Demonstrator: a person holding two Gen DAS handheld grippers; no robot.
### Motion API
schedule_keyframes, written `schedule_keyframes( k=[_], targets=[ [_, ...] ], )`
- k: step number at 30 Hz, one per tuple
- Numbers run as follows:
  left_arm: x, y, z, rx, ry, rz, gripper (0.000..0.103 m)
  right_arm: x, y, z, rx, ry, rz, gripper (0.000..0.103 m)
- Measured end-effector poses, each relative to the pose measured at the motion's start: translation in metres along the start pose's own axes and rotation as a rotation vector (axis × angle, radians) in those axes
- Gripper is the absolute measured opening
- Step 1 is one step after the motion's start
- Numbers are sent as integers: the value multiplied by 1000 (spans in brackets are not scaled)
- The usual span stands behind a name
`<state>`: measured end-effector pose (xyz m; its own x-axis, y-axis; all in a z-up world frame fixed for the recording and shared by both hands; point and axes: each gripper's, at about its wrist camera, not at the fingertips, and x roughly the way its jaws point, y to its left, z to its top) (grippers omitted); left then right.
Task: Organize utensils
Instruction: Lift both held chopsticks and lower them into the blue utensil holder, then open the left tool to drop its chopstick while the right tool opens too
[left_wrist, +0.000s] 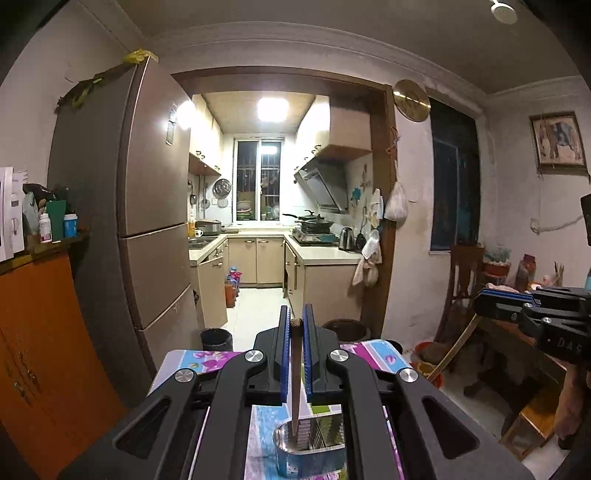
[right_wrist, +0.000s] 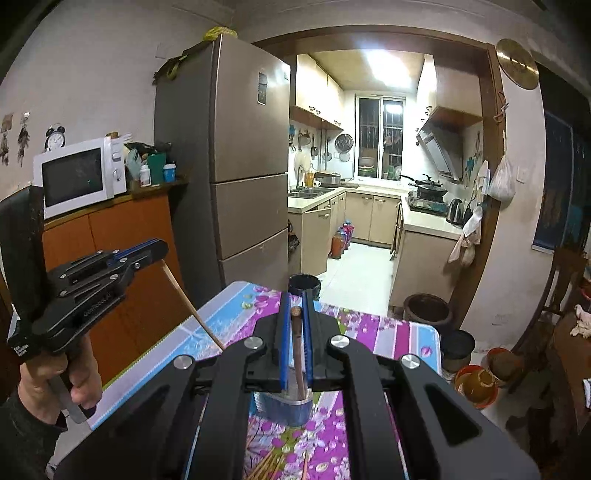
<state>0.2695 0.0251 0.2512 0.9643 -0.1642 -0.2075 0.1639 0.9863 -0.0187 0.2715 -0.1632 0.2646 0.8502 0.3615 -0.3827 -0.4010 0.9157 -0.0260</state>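
Left wrist view: left gripper (left_wrist: 296, 325) jaws clamped on a dark chopstick (left_wrist: 295, 380), long axis near vertical, lower tip in the metal cup (left_wrist: 308, 452) on the floral surface (left_wrist: 199, 360). Only the right wrist view shows loose chopsticks (right_wrist: 271, 467) nearer the camera than the cup; right gripper (right_wrist: 295, 314) jaws also grip a dark chopstick (right_wrist: 297, 354), upright, tip in the cup.
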Motion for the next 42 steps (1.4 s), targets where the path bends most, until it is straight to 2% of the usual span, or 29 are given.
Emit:
schedule_keyframes(
  k=[6, 18, 29, 31, 32, 33, 34, 42],
  targets=[
    [38, 3, 5, -10, 49, -5, 8, 34, -4, 8, 9, 40, 13, 5],
    [116, 7, -33, -3, 196, -12, 8, 103, -20, -22, 67, 165, 66, 5],
    [149, 11, -53, -6, 266, -7, 8, 148, -25, -41, 100, 248, 72, 5],
    [155, 13, -55, -9, 273, 3, 13, 154, -27, -43, 112, 253, 63, 6],
    [158, 12, -55, -13, 274, 8, 24, 155, -28, -44, 114, 254, 58, 10],
    [159, 14, -55, -20, 267, 22, 32, 155, -30, -44, 115, 249, 53, 21],
    [159, 14, -55, -22, 263, 25, 33, 155, -31, -44, 116, 245, 52, 30],
    [156, 18, -58, -17, 257, 39, 41, 141, -45, -50, 131, 194, 31, 38]
  ],
)
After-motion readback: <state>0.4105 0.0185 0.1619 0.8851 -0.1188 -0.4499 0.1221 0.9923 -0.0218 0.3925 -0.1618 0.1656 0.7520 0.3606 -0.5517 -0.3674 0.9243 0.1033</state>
